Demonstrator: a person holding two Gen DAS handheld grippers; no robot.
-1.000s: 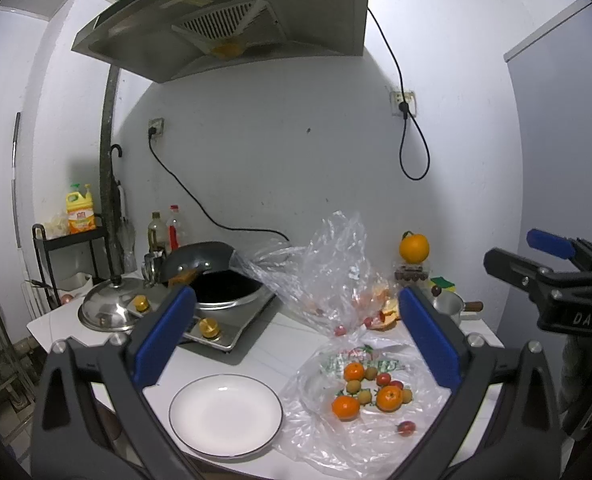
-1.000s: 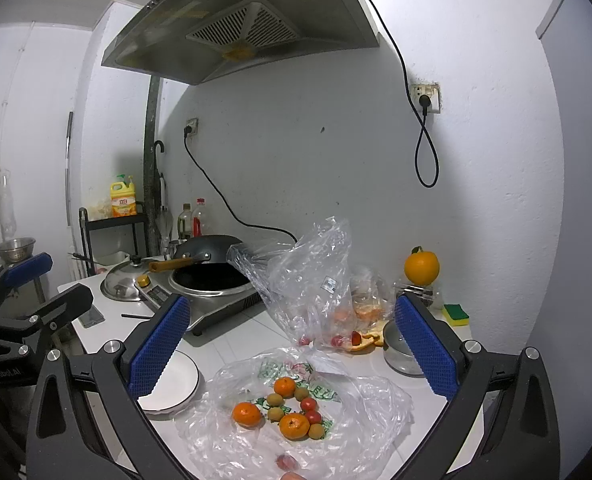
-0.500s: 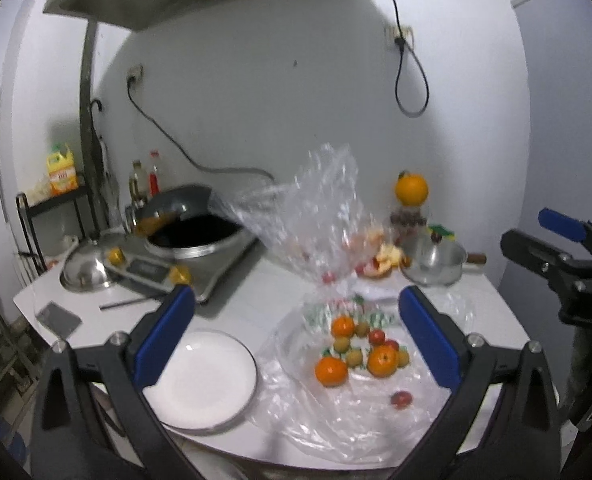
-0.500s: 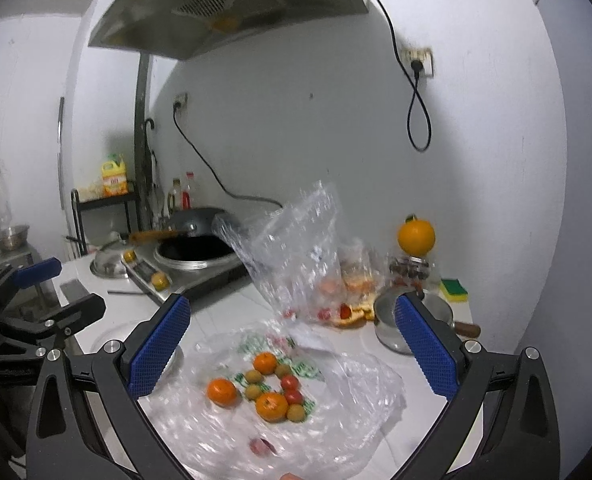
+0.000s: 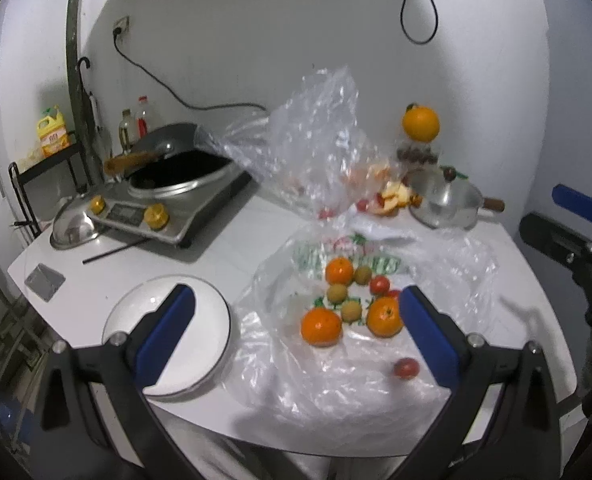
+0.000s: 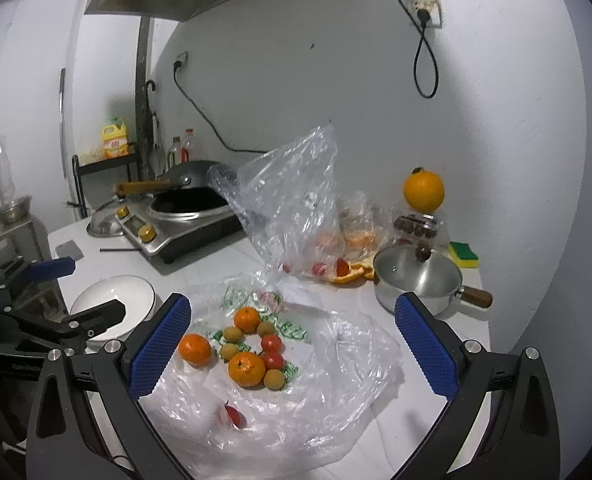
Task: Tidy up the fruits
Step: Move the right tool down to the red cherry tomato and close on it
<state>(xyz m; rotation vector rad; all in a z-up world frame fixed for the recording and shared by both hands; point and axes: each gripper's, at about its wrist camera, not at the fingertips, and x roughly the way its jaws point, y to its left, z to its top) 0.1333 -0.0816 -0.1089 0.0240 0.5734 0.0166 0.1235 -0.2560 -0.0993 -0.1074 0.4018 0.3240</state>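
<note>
Fruits (image 6: 248,354) lay on a flattened plastic bag (image 6: 336,392) near the tabletop's (image 5: 236,248) front edge; I held my left gripper (image 5: 294,330) and right gripper (image 6: 292,344) wide, empty, above them.

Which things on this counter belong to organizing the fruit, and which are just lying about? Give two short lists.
Job in hand:
oranges
tomatoes
small tan fruits
flat bag under the fruit
plate
left gripper, right gripper, jaws wide apart

Lying about:
wok
pot
sponge
peel
upright bag
bottles
</note>
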